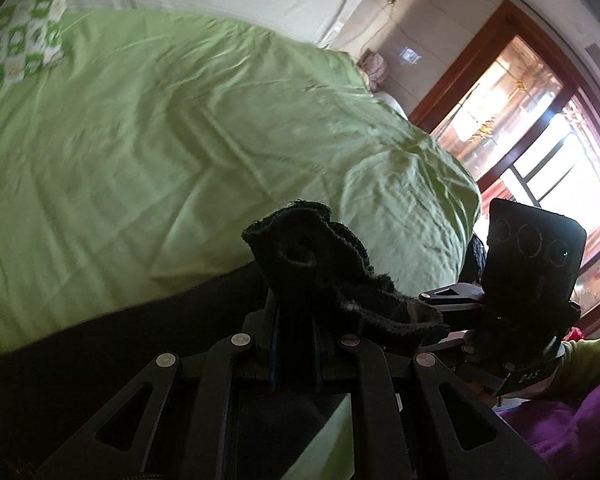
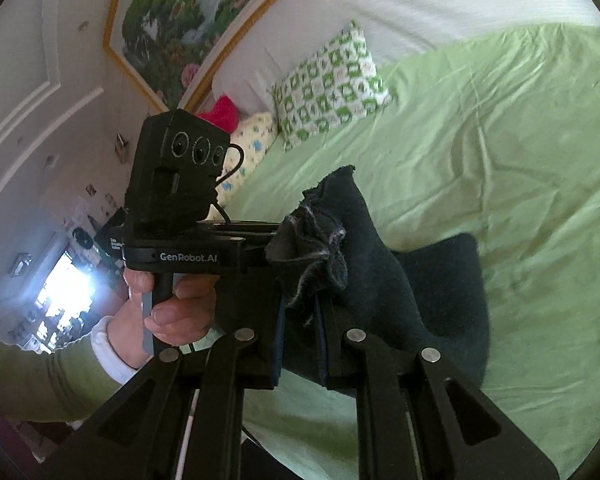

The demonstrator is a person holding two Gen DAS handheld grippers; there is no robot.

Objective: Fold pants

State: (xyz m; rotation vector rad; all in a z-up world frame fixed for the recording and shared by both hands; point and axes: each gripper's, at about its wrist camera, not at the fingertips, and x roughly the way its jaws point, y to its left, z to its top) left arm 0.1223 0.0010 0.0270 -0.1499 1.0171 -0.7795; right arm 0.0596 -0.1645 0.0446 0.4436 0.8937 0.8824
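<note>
Left wrist: pants (image 1: 320, 264) bunched inside left claw (image 1: 296, 344).

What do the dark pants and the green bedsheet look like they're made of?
The pants look like a thick, matte knit or fleece: fuzzy surface, frayed pale threads along the bunched edge. The bedsheet looks like thin woven cotton or a blend, with a slight sheen and sharp fold creases. Neither fibre can be confirmed.
</note>
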